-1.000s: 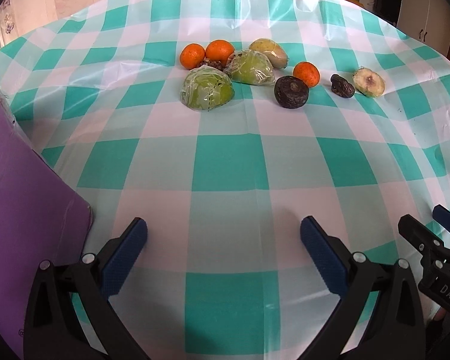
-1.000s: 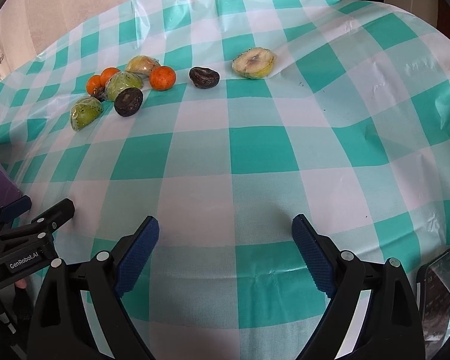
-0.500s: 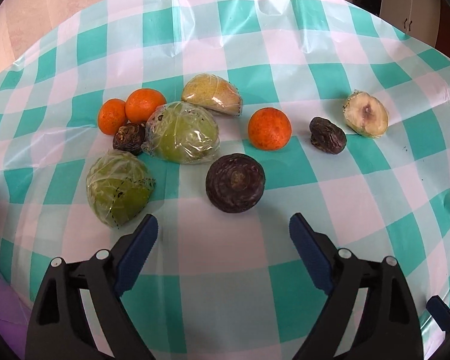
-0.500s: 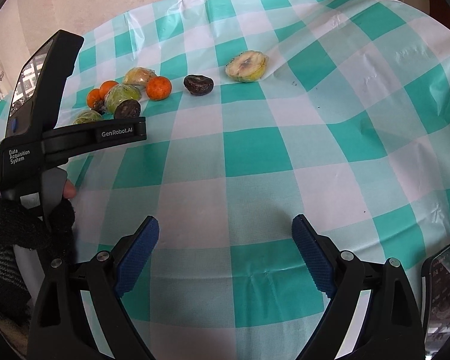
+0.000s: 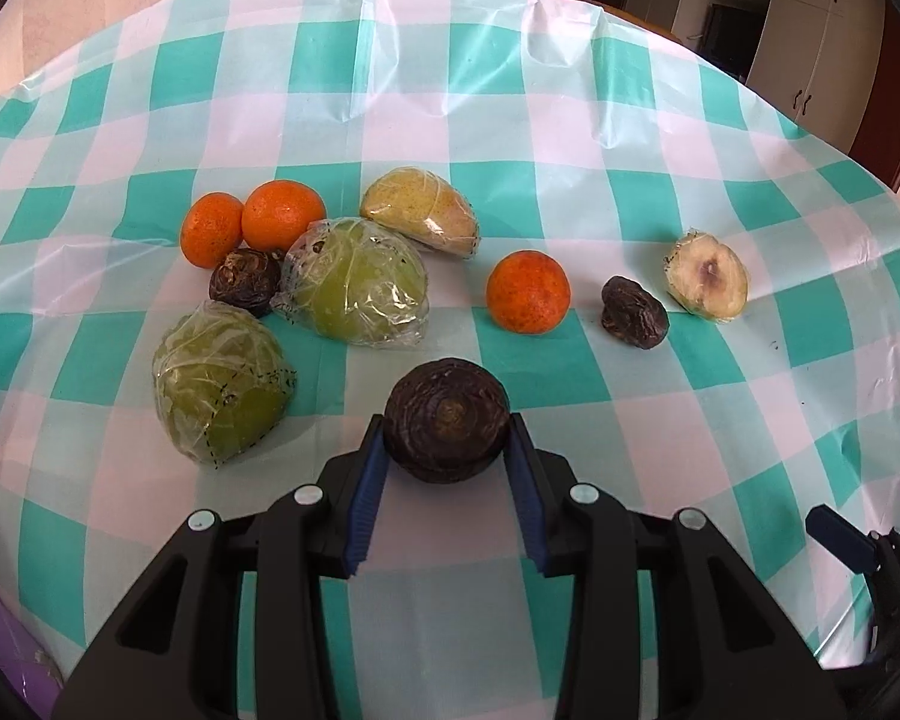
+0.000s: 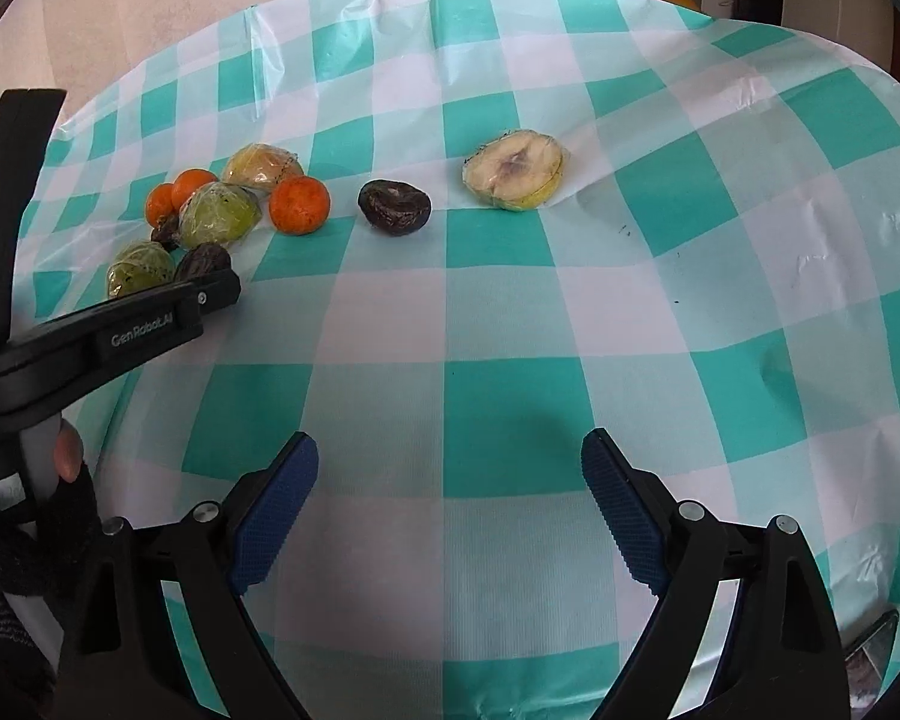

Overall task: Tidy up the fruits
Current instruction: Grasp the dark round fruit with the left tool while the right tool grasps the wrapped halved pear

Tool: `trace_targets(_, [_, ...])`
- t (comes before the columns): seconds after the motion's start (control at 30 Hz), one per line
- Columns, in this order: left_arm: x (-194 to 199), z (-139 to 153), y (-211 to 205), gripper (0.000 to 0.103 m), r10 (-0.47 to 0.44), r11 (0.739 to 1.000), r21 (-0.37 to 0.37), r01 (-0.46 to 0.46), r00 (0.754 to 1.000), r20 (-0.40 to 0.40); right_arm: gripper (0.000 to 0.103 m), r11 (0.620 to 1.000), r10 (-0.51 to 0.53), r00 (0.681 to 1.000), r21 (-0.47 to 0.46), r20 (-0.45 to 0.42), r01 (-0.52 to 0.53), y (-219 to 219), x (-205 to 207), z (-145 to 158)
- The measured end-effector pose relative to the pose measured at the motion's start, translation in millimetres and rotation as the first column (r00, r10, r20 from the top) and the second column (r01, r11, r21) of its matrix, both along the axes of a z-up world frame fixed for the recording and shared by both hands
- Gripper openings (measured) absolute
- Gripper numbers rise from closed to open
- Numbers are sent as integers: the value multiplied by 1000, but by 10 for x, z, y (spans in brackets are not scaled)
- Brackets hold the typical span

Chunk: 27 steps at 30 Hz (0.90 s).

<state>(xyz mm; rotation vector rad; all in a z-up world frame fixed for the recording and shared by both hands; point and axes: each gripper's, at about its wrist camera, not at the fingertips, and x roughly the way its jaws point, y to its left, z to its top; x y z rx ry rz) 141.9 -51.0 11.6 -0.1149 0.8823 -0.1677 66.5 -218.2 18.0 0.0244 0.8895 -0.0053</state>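
My left gripper [image 5: 447, 456] is shut on a dark round wrinkled fruit [image 5: 447, 420] that rests on the checked tablecloth [image 5: 570, 360]. Behind it lie two wrapped green fruits [image 5: 219, 384] [image 5: 357, 285], a wrapped yellow fruit [image 5: 420, 217], three oranges [image 5: 528, 291] [image 5: 282, 216] [image 5: 212, 229], two smaller dark fruits [image 5: 633, 312] [image 5: 245, 283] and a wrapped cut half fruit [image 5: 708, 279]. My right gripper [image 6: 450, 480] is open and empty over bare cloth, well in front of the cut half [image 6: 515, 169] and a dark fruit [image 6: 394, 207]. The left gripper's body [image 6: 108, 330] shows at its left.
A purple board [image 5: 0, 636] lies at the lower left edge of the left wrist view. A phone-like object [image 6: 870, 654] sits at the lower right of the right wrist view. Cupboards [image 5: 810, 48] stand beyond the table's far right edge.
My left gripper moved forward to the fruit pile and closed on the dark round fruit. My right gripper stayed open and shifted slightly toward the fruits.
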Motion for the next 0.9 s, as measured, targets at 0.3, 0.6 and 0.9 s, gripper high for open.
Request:
trace_targets(0.3, [-43,-44,75,39,1,1000,-29,-2,1000,-10,72,943,-238,971,246,26,224,-512,961,50])
trace_targets(0.6, [-49,-52,130,39,0,998,-62,-1,1000,-13,76,935,-350,936,52,-24,351,-123,1677,12])
trace_targets(0.9, [-61,-50,155,39,-2,997,-80,0,1000,-15,57,934,-357,934,36,24,356,-166,1529,63])
